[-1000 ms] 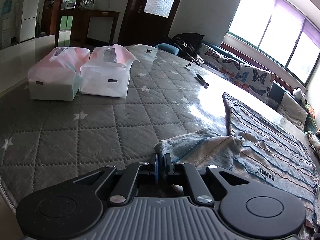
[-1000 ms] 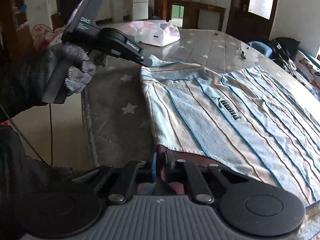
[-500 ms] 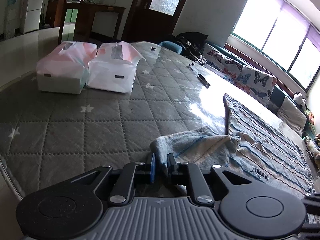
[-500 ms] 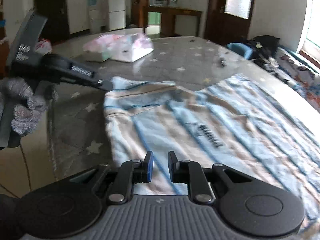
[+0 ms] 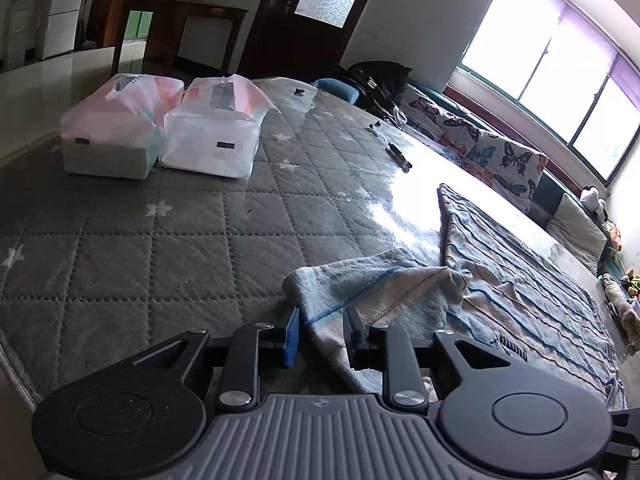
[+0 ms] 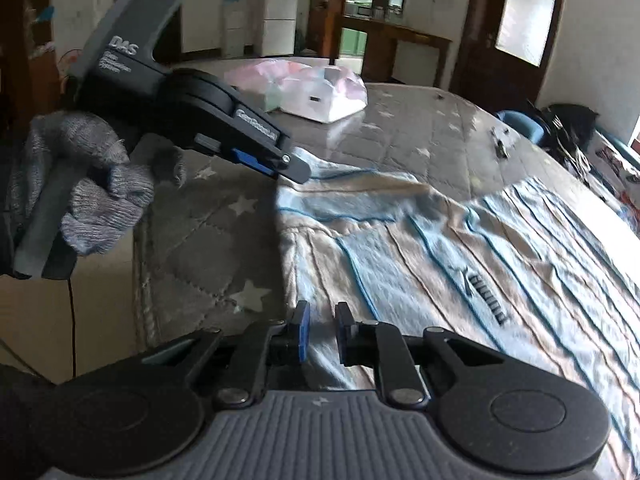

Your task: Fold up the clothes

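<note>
- Left wrist view: the left gripper [image 5: 321,330] hangs low over the near edge of a grey quilted mattress [image 5: 168,240] printed with white stars; its jaws stand apart, gripping nothing.
- The striped T-shirt [image 5: 520,280] lies flat on the mattress to the right, and its sleeve [image 5: 372,288] reaches toward the camera, the sleeve end lying in the gap between the 2 fingers.
- 2 white plastic bags [image 5: 208,136] sit side by side at the far left of the mattress, touching each other.
- A butterfly-print cushion [image 5: 480,148] lines the far side under the window [image 5: 560,64].
- Right wrist view: the right gripper [image 6: 322,330] hovers over the shirt's near edge, jaws parted with cloth showing beneath the gap, nothing clamped.
- The shirt [image 6: 460,264] spreads to the right, a dark logo [image 6: 486,304] on its front.
- Farther left, a grey-gloved hand [image 6: 88,188] holds the left gripper [image 6: 298,170], its tip at the shirt's sleeve [image 6: 332,172].
</note>
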Motion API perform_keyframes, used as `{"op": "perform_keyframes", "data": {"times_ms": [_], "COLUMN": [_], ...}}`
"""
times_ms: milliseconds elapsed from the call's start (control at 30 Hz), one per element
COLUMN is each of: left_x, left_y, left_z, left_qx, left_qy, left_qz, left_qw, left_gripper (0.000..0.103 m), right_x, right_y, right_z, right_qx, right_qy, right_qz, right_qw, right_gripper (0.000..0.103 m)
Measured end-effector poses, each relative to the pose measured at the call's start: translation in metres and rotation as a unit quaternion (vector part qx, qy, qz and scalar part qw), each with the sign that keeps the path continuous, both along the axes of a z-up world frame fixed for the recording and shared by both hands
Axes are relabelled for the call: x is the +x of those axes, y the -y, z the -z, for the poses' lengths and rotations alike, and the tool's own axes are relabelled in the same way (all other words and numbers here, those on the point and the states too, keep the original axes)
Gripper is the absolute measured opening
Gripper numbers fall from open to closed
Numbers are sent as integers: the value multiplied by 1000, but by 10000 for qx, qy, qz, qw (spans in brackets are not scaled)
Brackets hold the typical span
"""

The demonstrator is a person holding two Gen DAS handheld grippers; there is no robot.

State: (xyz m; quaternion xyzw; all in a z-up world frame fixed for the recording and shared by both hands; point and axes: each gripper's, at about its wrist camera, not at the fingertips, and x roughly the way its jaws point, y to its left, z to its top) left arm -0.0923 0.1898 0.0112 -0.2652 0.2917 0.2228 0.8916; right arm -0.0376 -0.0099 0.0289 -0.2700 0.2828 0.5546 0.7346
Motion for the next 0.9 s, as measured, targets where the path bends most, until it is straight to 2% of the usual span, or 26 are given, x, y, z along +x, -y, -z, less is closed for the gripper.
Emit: {"op": "perform_keyframes", "data": {"times_ms": [200,233,300,333,500,600,700,767,900], "left_x": [0,0,0,-1,-9,-7,-3,4,13], "left_y": [4,4,4,5,19,35,50,58,71], "left_z": [0,0,1,0,-19,-31,-37,-36,-30], "left_qx": [123,136,119,113,200,274,259,164,24], "left_qy": [-36,-37,-13,28,578,1014,1315,1341,1188], "left_qz": [-56,-31,2,27,520,1111,1742,2122,2755], "left_qw": [9999,9999,9999,9999,9968,9882,9756,9678,9539], "left_gripper": [25,15,6,3,2,2,3,3,5], "right_x": [7,8,9,8,10,12,17,24,35], "right_y": [0,0,0,0,-1,-1,5,13,36], "right_z": [4,4,4,4,5,6,3,-1,-9], "right_qx": [76,75,70,65,85,111,153,203,225], "right_qy": [-229,-267,-301,-296,-312,-354,-464,-652,-550], "right_qz": [123,132,135,128,140,161,281,435,765], "right_qw": [9996,9995,9994,9995,9994,9992,9984,9967,9953], "right_gripper": [13,13,13,13,14,14,24,24,24]}}
